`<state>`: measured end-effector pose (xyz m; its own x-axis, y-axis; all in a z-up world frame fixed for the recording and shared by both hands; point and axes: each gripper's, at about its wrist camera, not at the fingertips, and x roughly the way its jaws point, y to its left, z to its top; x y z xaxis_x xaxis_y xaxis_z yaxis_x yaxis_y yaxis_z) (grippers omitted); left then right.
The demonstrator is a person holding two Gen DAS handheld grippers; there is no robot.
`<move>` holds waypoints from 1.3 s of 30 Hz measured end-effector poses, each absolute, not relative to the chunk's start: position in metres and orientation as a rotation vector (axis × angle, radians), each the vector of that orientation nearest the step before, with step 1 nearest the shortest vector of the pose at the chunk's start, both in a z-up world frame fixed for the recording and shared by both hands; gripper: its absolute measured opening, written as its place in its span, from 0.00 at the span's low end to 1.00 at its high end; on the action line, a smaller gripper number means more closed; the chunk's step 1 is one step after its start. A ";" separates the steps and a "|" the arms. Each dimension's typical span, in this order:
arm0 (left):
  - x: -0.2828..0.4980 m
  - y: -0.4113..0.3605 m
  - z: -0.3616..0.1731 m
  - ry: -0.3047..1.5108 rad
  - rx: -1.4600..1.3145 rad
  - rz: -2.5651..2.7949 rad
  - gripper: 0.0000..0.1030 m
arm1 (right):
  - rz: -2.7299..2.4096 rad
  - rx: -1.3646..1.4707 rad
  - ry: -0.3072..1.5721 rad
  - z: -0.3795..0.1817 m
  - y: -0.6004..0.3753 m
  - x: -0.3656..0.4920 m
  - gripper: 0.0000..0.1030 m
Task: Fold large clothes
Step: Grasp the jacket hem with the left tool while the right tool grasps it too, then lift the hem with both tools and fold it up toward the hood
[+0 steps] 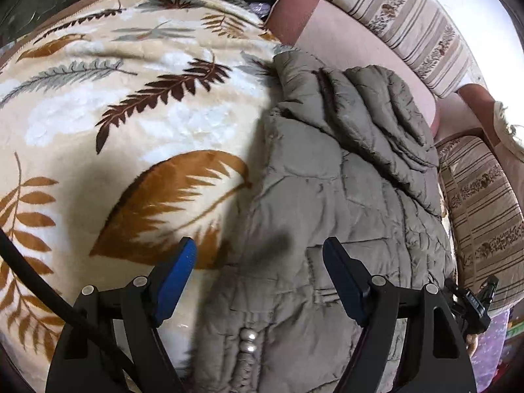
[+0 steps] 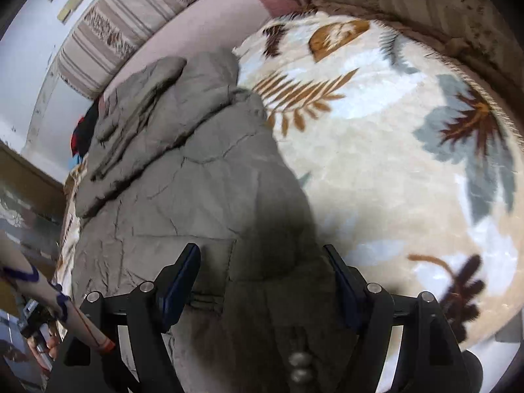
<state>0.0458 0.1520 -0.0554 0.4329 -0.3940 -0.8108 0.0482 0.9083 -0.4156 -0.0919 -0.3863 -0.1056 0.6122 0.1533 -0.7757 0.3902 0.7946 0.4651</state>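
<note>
Blanket (image 1: 131, 114) under lengthwise jacket (image 1: 344, 196)

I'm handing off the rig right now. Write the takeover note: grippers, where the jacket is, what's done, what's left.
Left gripper: open, empty, above the near end of the grey-green puffer jacket.
Right gripper: open, empty, above the same end.
Jacket lies on the leaf-print blanket on the sofa, one sleeve folded across its far part.
Done: side and sleeve look folded in.
Left: probably grasp the near end and fold it over the far part.
</note>
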 end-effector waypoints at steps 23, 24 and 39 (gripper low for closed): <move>-0.002 0.152 -0.090 1.204 -0.609 -0.608 0.76 | 0.134 1.088 0.850 -0.133 -0.422 -0.136 0.66; -0.006 0.151 -0.090 1.201 -0.601 -0.613 0.76 | 0.150 1.102 0.850 -0.135 -0.422 -0.141 0.64; -0.048 0.101 -0.099 1.241 -0.430 -0.779 0.76 | 0.311 1.120 0.888 -0.152 -0.373 -0.167 0.60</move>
<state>-0.0480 0.1010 -0.0992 0.1197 -0.7283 -0.6747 0.2908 0.6755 -0.6776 -0.1671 -0.3731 -0.1521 0.6309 0.6258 -0.4586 0.2036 0.4368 0.8762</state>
